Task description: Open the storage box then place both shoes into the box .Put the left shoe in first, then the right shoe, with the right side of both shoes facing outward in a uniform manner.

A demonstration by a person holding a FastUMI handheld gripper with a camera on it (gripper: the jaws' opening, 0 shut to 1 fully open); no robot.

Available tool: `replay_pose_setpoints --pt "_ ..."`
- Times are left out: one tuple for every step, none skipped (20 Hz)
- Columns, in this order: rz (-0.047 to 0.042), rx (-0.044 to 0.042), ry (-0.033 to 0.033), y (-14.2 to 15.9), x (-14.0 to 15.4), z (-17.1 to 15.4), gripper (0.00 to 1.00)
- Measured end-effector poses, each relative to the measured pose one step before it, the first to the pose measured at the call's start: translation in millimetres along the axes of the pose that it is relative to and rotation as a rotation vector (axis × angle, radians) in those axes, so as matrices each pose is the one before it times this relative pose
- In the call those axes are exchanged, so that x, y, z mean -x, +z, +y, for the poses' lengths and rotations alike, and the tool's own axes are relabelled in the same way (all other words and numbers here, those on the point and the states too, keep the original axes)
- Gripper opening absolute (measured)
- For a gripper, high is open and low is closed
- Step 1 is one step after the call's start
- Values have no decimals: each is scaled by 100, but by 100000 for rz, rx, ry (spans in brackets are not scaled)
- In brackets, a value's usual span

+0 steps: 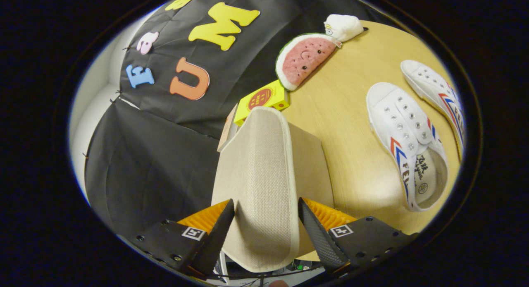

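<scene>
Pinching the fabric lid [262, 183] of the storage box [308, 163] w/ gripper [266, 221], both fingers clamped on it. Looks light & floppy imo, so grip near its edge.

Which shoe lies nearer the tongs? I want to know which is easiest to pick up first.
The shoe beside the box, with its opening toward the tongs. The other shoe lies beyond it, farther from the box. The tongs hold the box lid.

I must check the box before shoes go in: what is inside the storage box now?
Cannot tell: the beige lid, between the gripper fingers, covers the storage box interior. Both shoes lie outside on the table.
</scene>
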State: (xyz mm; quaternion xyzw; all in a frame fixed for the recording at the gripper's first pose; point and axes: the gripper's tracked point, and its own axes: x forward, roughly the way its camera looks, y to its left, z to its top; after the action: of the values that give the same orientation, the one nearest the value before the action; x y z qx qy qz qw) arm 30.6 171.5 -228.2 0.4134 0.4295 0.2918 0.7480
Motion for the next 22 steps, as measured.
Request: replay_pose_setpoints --pt "43 -417 389 160 -120 46 89" --pt "313 -1044 2057 112 914 444 82" --pt "240 -1009 1569 256 507 316 75" --pt "233 670 -59 68 731 52 69" --pt "220 764 -122 159 1039 106 57" --pt "296 2431 -1509 161 -3 -201 45" --pt "-3691 1345 -4424 1134 -641 -625 33" --pt "-1612 766 -523 368 1177 204 21" --pt "2180 1493 1059 -339 320 735 9" --pt "-256 1412 -1012 430 -107 -39 7" --pt "2008 2366 155 -97 585 661 0" --pt "-369 3200 -1064 -33 164 885 0" --pt "-999 3211 -485 349 178 881 0" --pt "-1322 4106 -32 575 658 1306 0" --pt "-802 3658 -383 299 320 1061 0" --pt "-1189 3793 -264 387 555 1492 0" --pt "-1073 2547 243 413 227 1339 0" --pt "-1109 3414 -244 406 148 1806 0" --pt "-986 3390 -928 285 6 1189 0" --pt "-801 3504 -685 406 -41 1460 0" --pt "-299 3097 41 306 -218 1550 0" --pt "-480 2351 783 366 -356 1908 0"
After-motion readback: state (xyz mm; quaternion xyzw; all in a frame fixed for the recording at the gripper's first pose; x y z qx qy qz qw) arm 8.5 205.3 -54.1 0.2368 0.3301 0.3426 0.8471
